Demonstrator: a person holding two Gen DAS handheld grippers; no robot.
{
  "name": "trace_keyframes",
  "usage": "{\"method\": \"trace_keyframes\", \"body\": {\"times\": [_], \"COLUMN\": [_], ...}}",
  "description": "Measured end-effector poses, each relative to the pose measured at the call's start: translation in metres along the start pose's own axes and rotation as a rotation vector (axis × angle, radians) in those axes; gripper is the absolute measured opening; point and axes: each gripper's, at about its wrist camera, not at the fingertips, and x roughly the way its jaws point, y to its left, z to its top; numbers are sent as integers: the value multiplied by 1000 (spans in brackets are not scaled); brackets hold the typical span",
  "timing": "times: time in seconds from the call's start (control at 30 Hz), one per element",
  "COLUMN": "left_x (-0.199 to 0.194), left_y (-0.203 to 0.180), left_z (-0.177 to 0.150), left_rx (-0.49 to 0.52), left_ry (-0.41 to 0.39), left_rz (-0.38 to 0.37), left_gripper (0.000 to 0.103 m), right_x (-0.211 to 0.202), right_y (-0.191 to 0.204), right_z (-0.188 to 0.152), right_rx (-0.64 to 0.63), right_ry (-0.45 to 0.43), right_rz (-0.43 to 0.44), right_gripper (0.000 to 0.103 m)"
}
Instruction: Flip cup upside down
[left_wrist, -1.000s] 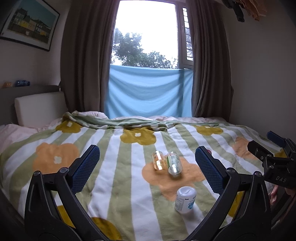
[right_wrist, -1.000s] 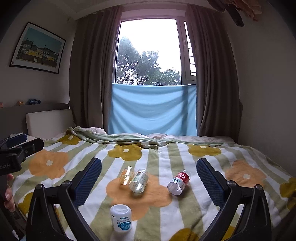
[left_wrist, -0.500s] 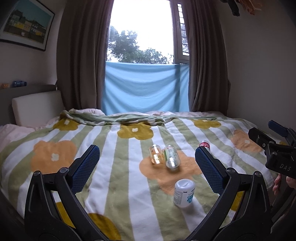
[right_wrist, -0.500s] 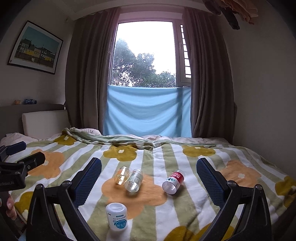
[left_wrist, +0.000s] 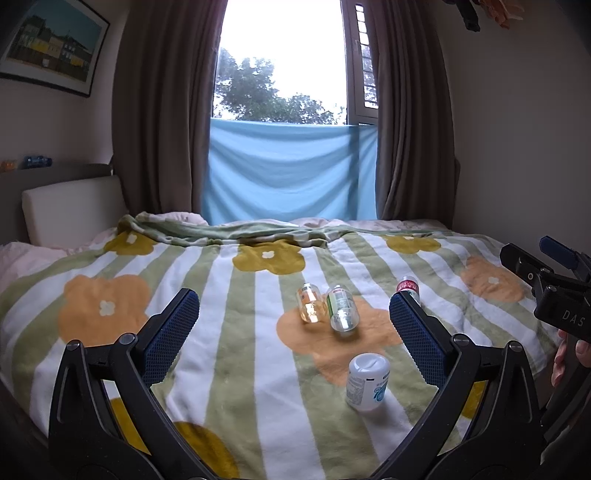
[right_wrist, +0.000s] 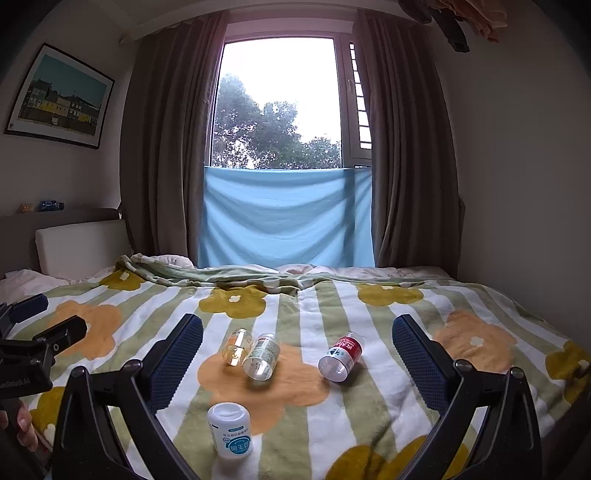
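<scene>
Plastic cups (right_wrist: 260, 356) possibly, lay sideways on blanket (right_wrist: 332, 424); we held left gripper (left_wrist: 291, 332), right gripper (right_wrist: 297, 356) spread, empty; flip unstarted.

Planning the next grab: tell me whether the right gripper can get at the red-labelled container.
Probably yes: the right gripper is open, the red-labelled container lies on its side between its fingers' line, apart from the others, nothing in front.

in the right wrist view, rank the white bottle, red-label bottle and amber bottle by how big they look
1. white bottle, though it stands nearest the camera, which inflates it
2. red-label bottle, lying on its side
3. amber bottle, lying farther back, clearly smallest
</scene>
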Motion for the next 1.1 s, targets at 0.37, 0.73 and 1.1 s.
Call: {"method": "trace_keyframes", "body": {"times": [0.37, 0.73, 1.1], "left_x": [3, 3, 1], "left_y": [1, 0, -2], "left_z": [-1, -1, -2], "left_rx": [1, 3, 14], "left_ry": [5, 3, -12], "left_rz": [0, 1, 24], "left_gripper": [103, 103, 103], "right_x": [1, 1, 2], "right_y": [1, 1, 1], "right_z": [0, 0, -1], "right_rx": [-9, -8, -9], "right_ry": [5, 7, 8], "right_rz": [-10, -9, -7], "right_gripper": [102, 102, 102]}}
